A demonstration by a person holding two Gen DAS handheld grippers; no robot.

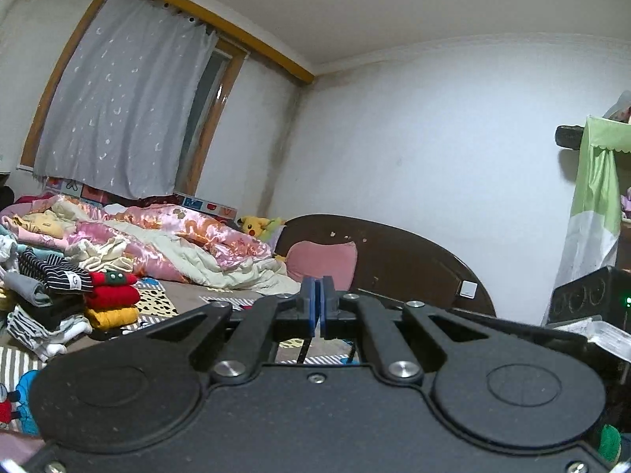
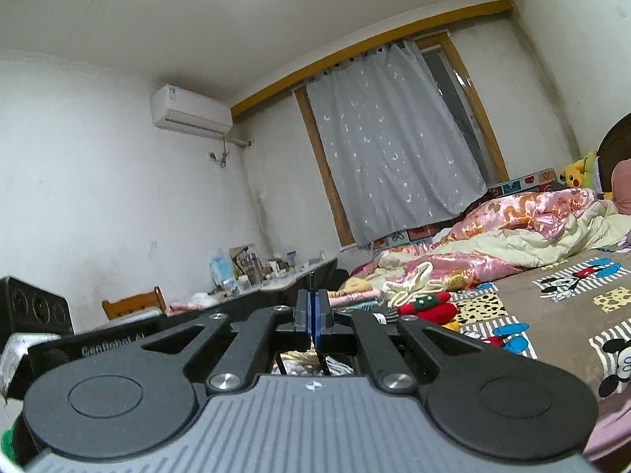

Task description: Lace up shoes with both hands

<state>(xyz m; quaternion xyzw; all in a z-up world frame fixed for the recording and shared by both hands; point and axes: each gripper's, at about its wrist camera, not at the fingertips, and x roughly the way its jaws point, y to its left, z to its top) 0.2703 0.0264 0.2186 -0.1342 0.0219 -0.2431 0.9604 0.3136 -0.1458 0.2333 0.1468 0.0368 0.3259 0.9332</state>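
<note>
Bed with brown cartoon-print sheet point(image 2: 560, 276) carries crumpled pink satin quilt point(image 1: 165, 236), folded clothing stack point(image 1: 71, 295), pink pillow point(image 1: 321, 262).

We see both views in soft, even indoor light with a cool bluish cast; the white walls point(image 1: 414, 149) and ceiling point(image 2: 197, 12) are bright without glare. No daylight shows through the grey curtain point(image 2: 394, 138). Fisheye distortion bends the room's lines, and dark vignette fills the corners. The black tool body point(image 1: 315, 414) sits dim at the bottom edge, slightly soft. Far items on the bed point(image 2: 552, 295) look a little blurred and grainy.
</note>
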